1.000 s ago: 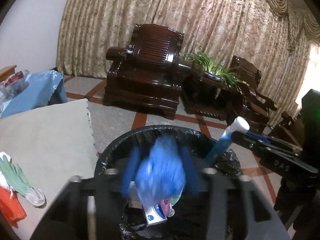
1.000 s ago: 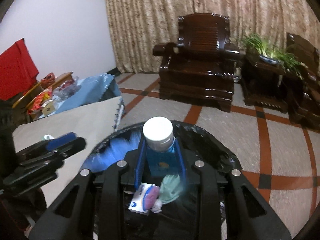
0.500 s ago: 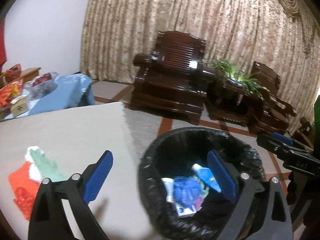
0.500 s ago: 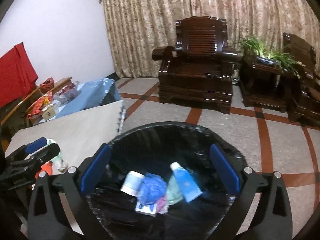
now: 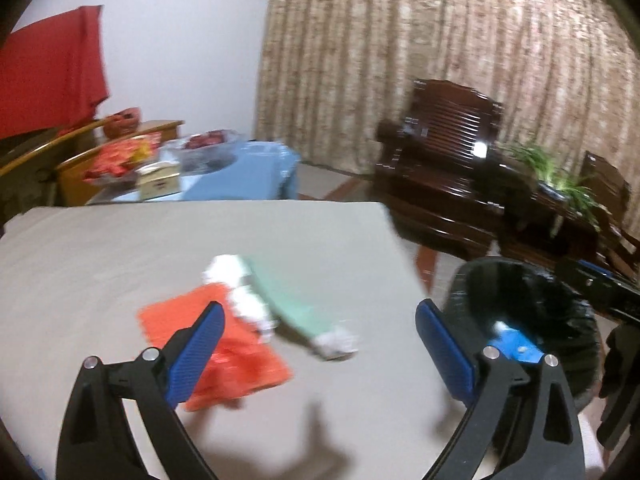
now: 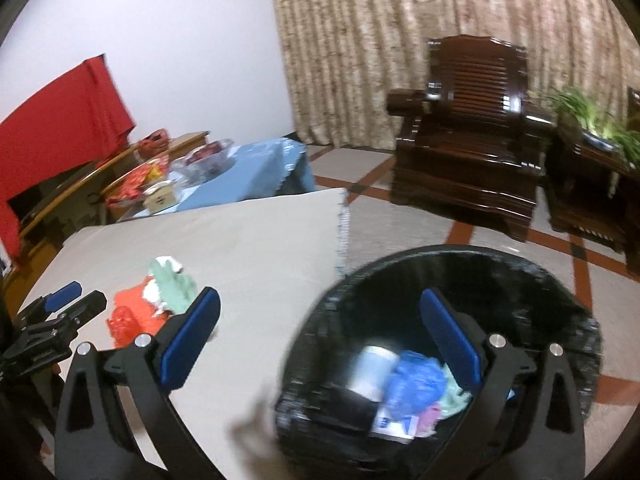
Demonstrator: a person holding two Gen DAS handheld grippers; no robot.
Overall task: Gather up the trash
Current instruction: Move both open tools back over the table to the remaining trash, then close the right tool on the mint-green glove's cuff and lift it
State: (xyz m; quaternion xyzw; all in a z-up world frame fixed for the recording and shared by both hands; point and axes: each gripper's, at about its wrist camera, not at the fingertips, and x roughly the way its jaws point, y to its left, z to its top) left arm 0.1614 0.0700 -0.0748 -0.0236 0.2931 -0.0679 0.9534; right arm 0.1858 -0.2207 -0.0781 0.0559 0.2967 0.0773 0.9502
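My left gripper [image 5: 320, 344] is open and empty above the beige table [image 5: 120, 248], over an orange wrapper [image 5: 236, 356], crumpled white tissue [image 5: 244, 292] and a pale green wrapper [image 5: 288, 304]. My right gripper [image 6: 320, 336] is open and empty at the near left rim of the black bin [image 6: 520, 276], which holds a white-capped bottle [image 6: 372, 368], a blue crumpled bag [image 6: 416, 388] and other trash. The orange wrapper [image 6: 132, 316] and green wrapper [image 6: 172, 284] also show in the right wrist view. The bin [image 5: 560, 296] shows at the right in the left wrist view.
A side table with a blue cloth [image 6: 256, 172] and snacks stands behind the beige table. Dark wooden armchairs [image 6: 472, 144] and a plant [image 6: 588, 116] stand by the curtain. The left gripper [image 6: 52, 320] shows at the left edge of the right wrist view.
Both grippers opened and dropped the blue bag and the bottle into the bin. Both then swung left; the left one now hovers over the table trash.
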